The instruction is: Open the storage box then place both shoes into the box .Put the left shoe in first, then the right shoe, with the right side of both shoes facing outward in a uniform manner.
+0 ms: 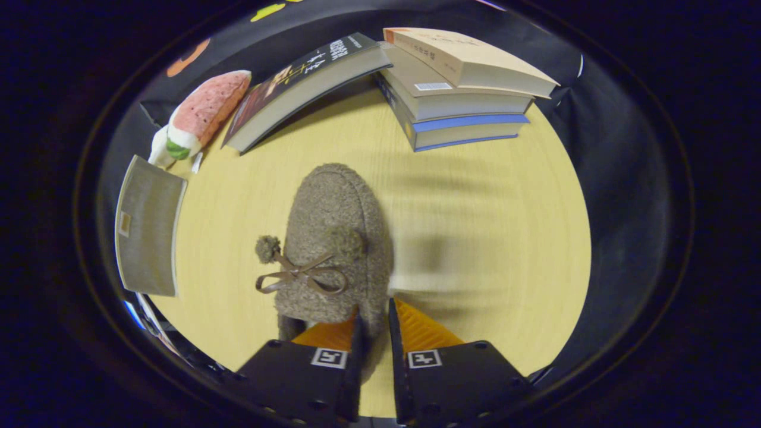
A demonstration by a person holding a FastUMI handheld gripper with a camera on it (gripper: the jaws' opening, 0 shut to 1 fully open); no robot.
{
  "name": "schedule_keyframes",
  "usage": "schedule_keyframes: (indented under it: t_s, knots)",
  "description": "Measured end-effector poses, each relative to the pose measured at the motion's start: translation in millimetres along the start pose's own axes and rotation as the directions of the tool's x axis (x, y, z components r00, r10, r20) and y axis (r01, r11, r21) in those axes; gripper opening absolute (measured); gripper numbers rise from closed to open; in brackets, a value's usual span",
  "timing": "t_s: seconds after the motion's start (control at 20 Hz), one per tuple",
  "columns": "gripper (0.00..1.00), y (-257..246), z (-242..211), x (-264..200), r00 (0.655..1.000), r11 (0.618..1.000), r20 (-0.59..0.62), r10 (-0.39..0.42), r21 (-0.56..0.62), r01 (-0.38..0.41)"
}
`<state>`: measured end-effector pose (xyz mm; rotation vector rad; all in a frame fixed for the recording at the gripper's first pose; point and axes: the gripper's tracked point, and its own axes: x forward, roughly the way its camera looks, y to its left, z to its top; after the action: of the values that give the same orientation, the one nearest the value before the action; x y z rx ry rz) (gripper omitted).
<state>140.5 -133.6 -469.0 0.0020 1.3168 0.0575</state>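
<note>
Wooden tabletop (pixel 487 238) bearing a stack of books (pixel 458 101) and a leaning dark book (pixel 303 89) beyond a fuzzy brown slipper (pixel 333 238) with bow and pompoms; gripper (pixel 374 333) fingers pinch the slipper's right rim; watermelon-slice plush (pixel 202 113) beside the leaning book.
</note>
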Motion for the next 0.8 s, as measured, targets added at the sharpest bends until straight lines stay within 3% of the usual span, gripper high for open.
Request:
schedule_keyframes:
  t_s: [0.05, 0.1, 0.15, 0.5, 0.8]
  knots:
    - [0.11, 0, -1, -1, 1.000, 1.000, -0.006, -0.007, 0.007, 0.007]
    - [0.11, 0, 1, -1, 1.000, 1.000, 0.001, -0.003, 0.021, 0.002]
    - [0.01, 3, 0, -3, 1.000, 0.998, 0.002, 0.015, 0.054, -0.015]
    - [0.00, 23, -12, -36, 0.994, 0.969, 0.016, 0.108, 0.221, -0.109]
    - [0.01, 79, 5, -86, 0.987, 0.966, 0.086, 0.138, 0.210, -0.153]
